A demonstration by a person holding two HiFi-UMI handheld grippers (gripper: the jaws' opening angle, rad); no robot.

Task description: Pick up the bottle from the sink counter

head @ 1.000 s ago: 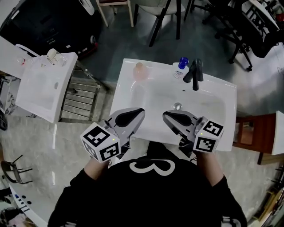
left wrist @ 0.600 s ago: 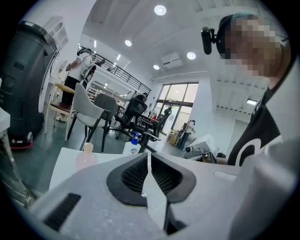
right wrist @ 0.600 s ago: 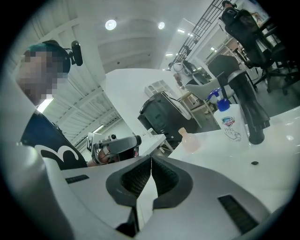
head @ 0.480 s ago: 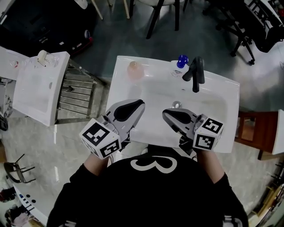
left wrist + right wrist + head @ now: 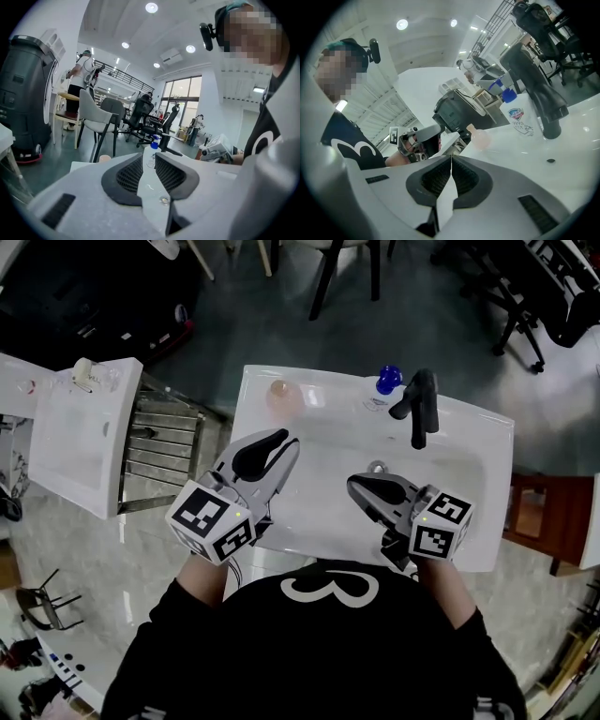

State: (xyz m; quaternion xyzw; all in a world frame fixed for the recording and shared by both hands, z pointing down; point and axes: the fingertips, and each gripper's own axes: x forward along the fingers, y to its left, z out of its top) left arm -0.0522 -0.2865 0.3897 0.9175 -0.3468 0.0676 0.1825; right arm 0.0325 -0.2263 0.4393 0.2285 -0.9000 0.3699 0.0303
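Note:
A clear bottle with a blue cap [image 5: 384,383] stands at the back of the white sink counter [image 5: 478,442], just left of the black faucet [image 5: 421,406]. A small pink bottle [image 5: 280,393] stands at the back left corner. My left gripper [image 5: 283,440] hovers over the sink's left side, short of the pink bottle; its jaws are opening with nothing between them. In the left gripper view the blue-capped bottle [image 5: 152,153] shows far off through the gap. My right gripper [image 5: 354,484] is shut and empty over the basin's front, near the drain [image 5: 377,466].
A second white basin [image 5: 77,437] and a metal rack [image 5: 166,442] stand to the left of the sink. A wooden cabinet [image 5: 541,521] sits on the right. Office chairs [image 5: 349,263] stand on the floor beyond the counter.
My left gripper has moved forward over the sink's left side, toward the pink bottle, and its jaws have parted. The right gripper has barely shifted.

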